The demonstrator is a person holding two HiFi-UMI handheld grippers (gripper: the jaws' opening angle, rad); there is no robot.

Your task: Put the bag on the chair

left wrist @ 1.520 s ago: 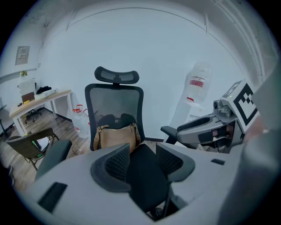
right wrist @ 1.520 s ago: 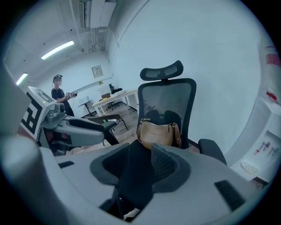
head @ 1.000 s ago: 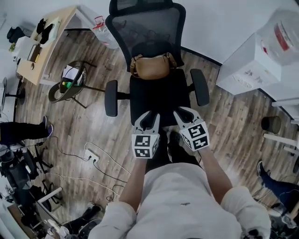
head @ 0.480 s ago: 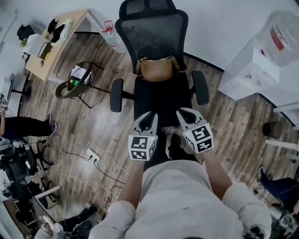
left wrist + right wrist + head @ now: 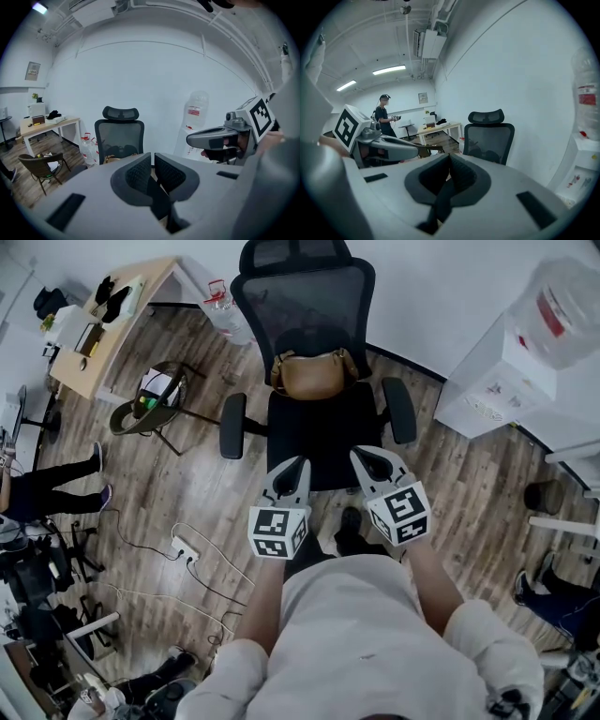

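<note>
The floor [image 5: 187,484] is bounded at the top by a white wall, against which the chair [image 5: 305,310] is stood. A dispenser [image 5: 492,390] is set near it on the right. A desk [image 5: 108,343] and a small chair [image 5: 141,413] are placed well apart on the left, and open floor is left beside both armrests. The bag [image 5: 312,374] is seen on the back of the seat, against the backrest, with bare seat in front. The left gripper [image 5: 294,467] and right gripper [image 5: 369,457] are held side by side over the seat's front edge, apart from the bag. Both sets of jaws have just been closing. A thin slit is left on the left one and the right one's pads are met; nothing is gripped. A power strip [image 5: 180,549] is laid on the floor at lower left.
</note>
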